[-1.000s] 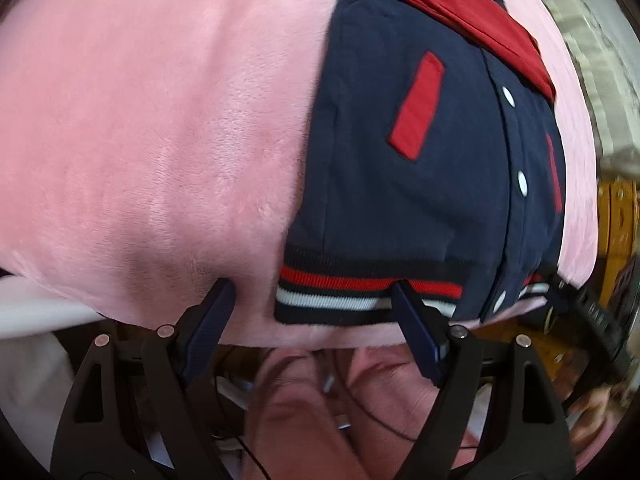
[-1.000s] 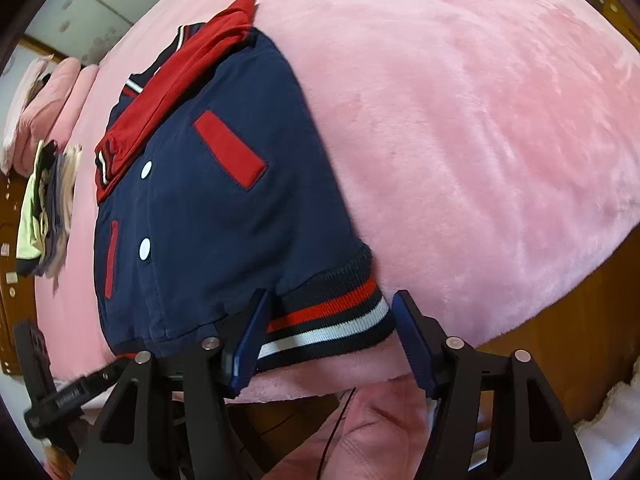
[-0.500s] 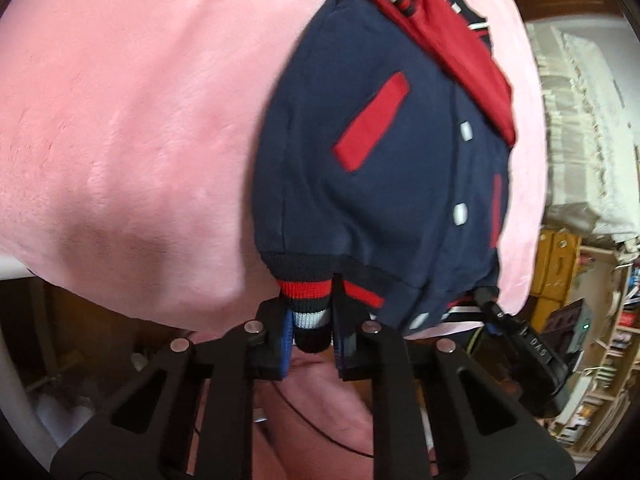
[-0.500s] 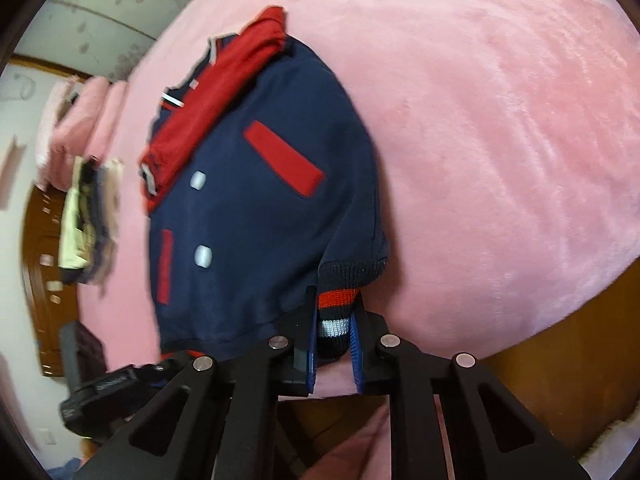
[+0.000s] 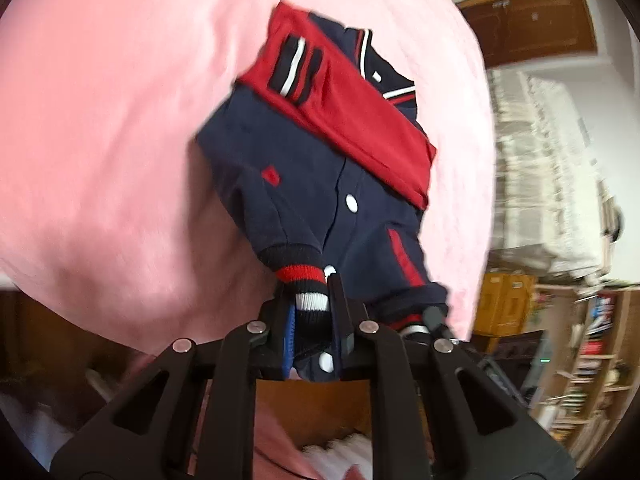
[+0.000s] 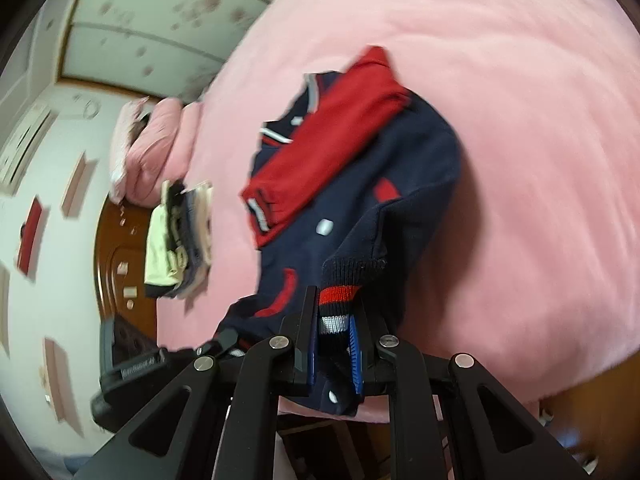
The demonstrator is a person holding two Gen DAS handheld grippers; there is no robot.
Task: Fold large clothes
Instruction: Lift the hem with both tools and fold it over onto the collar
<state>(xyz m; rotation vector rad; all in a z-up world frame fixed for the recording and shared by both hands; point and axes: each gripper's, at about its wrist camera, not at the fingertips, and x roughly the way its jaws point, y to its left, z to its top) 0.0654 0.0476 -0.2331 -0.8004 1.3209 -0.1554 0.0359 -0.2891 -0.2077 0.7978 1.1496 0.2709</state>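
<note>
A navy varsity jacket (image 5: 304, 168) with red sleeves, white snaps and a striped ribbed hem lies on a pink plush bedspread (image 5: 100, 128). My left gripper (image 5: 310, 300) is shut on one corner of the striped hem and holds it raised off the bed. In the right wrist view the same jacket (image 6: 384, 168) hangs from my right gripper (image 6: 334, 316), which is shut on the other hem corner. The lower part of the jacket is lifted and bunched; its collar end still rests on the bedspread (image 6: 520, 120). Each view shows the other gripper low beside the hem.
A stack of folded clothes (image 6: 180, 240) sits on the bed near pink pillows (image 6: 148, 148). A wooden headboard (image 6: 116, 264) is behind them. Shelves with books (image 5: 580, 360) and a white covered piece of furniture (image 5: 552, 168) stand beyond the bed edge.
Both grippers went from open around the hem to shut on it, then rose, lifting the jacket's lower edge off the bedspread.
</note>
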